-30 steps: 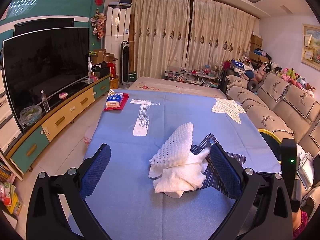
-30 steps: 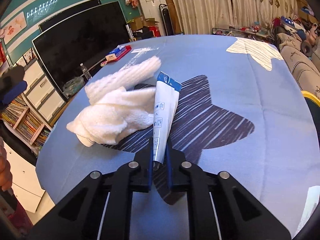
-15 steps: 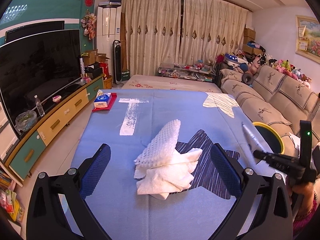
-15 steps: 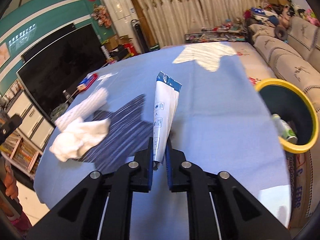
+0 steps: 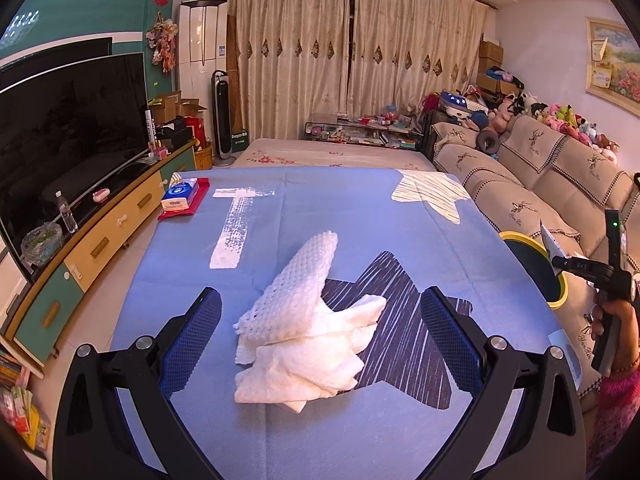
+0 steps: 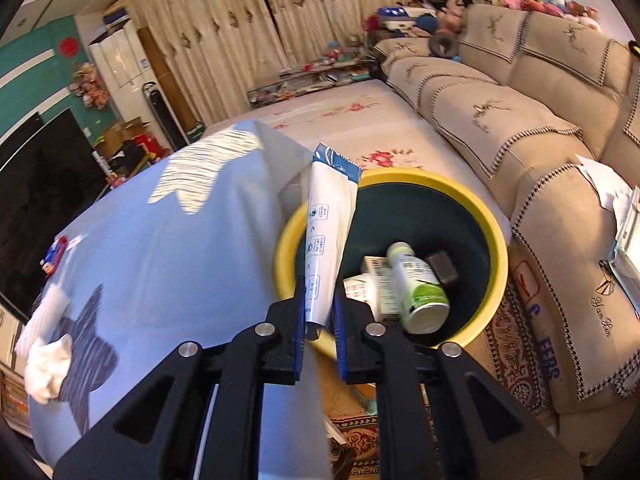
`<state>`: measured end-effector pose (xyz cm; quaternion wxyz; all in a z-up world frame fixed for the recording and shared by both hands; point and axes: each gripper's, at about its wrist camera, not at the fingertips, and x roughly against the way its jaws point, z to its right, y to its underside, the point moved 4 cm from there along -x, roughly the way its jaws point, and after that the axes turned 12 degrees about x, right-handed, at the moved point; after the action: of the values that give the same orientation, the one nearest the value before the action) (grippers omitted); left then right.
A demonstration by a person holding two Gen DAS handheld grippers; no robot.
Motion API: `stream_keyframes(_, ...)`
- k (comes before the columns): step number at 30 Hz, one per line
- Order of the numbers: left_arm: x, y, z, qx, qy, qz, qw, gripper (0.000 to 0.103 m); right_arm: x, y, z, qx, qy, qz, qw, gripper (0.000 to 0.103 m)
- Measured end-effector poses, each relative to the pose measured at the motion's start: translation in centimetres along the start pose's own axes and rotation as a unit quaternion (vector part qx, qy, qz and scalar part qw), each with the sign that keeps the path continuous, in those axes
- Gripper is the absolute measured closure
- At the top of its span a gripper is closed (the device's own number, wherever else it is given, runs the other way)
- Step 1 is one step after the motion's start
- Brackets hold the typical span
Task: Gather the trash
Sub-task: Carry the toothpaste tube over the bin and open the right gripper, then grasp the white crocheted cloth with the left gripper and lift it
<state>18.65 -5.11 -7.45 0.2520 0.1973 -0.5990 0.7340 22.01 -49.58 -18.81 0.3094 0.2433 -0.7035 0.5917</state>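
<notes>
My right gripper (image 6: 319, 308) is shut on a white tube with a blue end (image 6: 328, 236) and holds it upright over the near rim of a yellow-rimmed bin (image 6: 496, 240). The bin holds a white bottle (image 6: 418, 284) and some packaging. My left gripper (image 5: 320, 320) is open and empty above the blue table (image 5: 320, 196), its fingers on either side of a pile of white foam net and crumpled paper towel (image 5: 304, 340). The same pile shows at the far left of the right wrist view (image 6: 44, 344). In the left wrist view the right gripper (image 5: 560, 258) is over the bin (image 5: 532, 268).
A tissue pack on a red cloth (image 5: 182, 198) lies at the table's far left corner. A TV (image 5: 68, 128) on a low cabinet stands to the left. A beige sofa (image 6: 540, 128) runs along the right, just behind the bin. A patterned rug (image 6: 516, 344) lies under the bin.
My right gripper has carried the tube from the table to the right, off its edge and over the bin. My left gripper has stayed open over the white pile.
</notes>
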Motion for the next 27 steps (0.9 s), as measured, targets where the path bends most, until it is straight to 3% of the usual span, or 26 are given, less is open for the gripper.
stream_keyframes(5,-0.6,-0.1,0.8,-0.007,0.0,-0.005,1.0,0.005,-2.9,-0.3,1.6,-0.004,0.014,-0.023,1.0,0.088)
stream_keyframes(7,-0.8,-0.2,1.0,-0.01,0.0,-0.006,0.9999,0.005,-3.7,-0.5,2.2,-0.011,0.024,-0.025,0.999,0.082)
stream_keyframes(9,-1.1,-0.2,1.3,-0.011,-0.001,-0.008,0.9999,0.005,-4.0,-0.5,2.8,-0.022,0.03,-0.025,0.999,0.066)
stream_keyframes(11,-1.3,-0.1,1.4,-0.013,-0.001,-0.01,0.9999,0.005,-3.7,-0.2,3.2,-0.029,0.029,-0.021,0.999,0.063)
stream_keyframes(21,-5.6,-0.6,1.6,-0.04,-0.015,-0.041,0.9983,0.005,-2.2,0.5,2.0,-0.006,0.022,-0.013,1.0,0.063)
stream_keyframes(27,-10.1,-2.0,0.9,-0.05,-0.033,-0.09,0.9942,0.01,-2.5,0.6,0.7,0.009,0.015,-0.019,1.0,0.063)
